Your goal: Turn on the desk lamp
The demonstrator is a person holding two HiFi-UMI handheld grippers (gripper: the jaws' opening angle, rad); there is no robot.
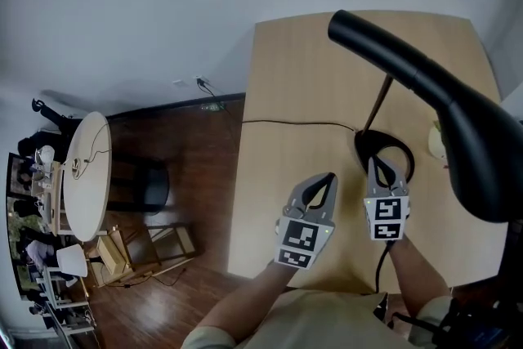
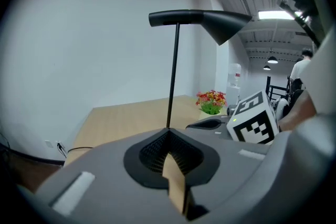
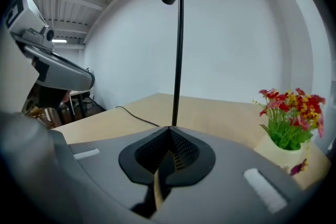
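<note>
A black desk lamp stands on the light wooden desk (image 1: 286, 200). Its long head (image 1: 445, 106) reaches toward me, carried by a thin pole (image 1: 377, 105) that rises from a round base (image 1: 399, 148). I see no glow from the head. My right gripper (image 1: 373, 163) is shut, its tip over the near left part of the base. My left gripper (image 1: 330, 176) is shut too and lies on the desk just left of the base. The pole (image 2: 172, 76) stands straight ahead of the left gripper (image 2: 169, 131). It also rises just beyond the right gripper (image 3: 170, 127).
The lamp's black cord (image 1: 294, 123) runs left across the desk to its edge. A small vase of flowers (image 3: 289, 118) stands right of the base. On the wooden floor to the left are a round white table (image 1: 86, 176) and a black stool (image 1: 140, 184).
</note>
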